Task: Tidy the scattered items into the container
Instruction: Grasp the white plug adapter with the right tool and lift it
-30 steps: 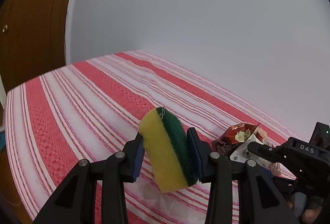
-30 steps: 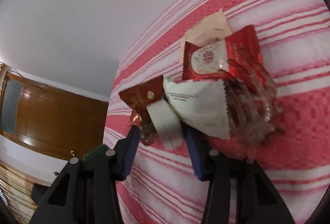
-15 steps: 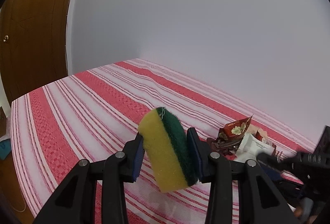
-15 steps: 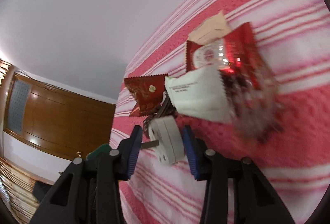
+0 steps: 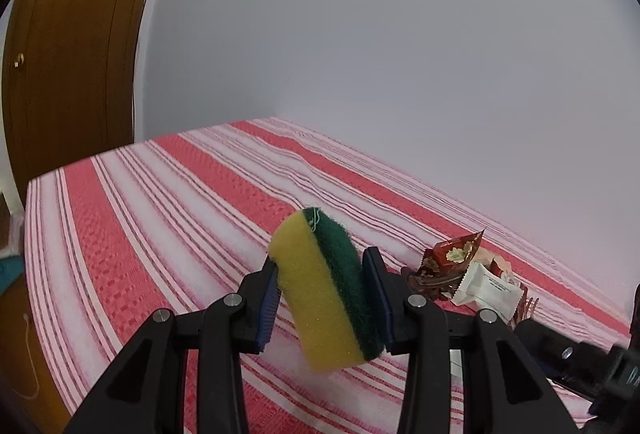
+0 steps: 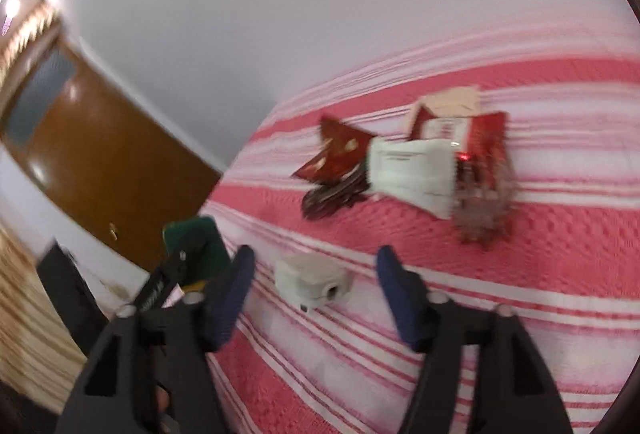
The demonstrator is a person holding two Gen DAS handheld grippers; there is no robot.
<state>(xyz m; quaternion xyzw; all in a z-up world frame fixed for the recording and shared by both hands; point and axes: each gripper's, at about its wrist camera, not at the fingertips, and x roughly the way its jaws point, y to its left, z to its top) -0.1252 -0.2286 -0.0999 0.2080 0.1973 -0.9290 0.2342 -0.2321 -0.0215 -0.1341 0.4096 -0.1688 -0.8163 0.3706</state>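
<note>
My left gripper point(image 5: 324, 292) is shut on a yellow and green sponge point(image 5: 326, 294) and holds it above the red striped tablecloth point(image 5: 160, 202). My right gripper point(image 6: 316, 274) is open. A white charger plug point(image 6: 312, 280) lies on the cloth between its spread fingers. A pile of snack packets lies beyond: a dark red packet point(image 6: 340, 150), a white packet point(image 6: 412, 170) and a red packet point(image 6: 460, 126). The pile also shows in the left wrist view point(image 5: 472, 274). The sponge shows at the left of the right wrist view point(image 6: 196, 242). No container is in view.
A white wall point(image 5: 400, 54) runs behind the table. A brown wooden door point(image 5: 72, 54) stands at the left. The cloth's left edge point(image 5: 30, 234) drops off beside the door. The right gripper's body point(image 5: 580, 362) shows at the lower right of the left wrist view.
My right gripper has opened and let go of the white plug, which now lies on the cloth nearer than the packet pile. My left gripper has risen a little with the sponge.
</note>
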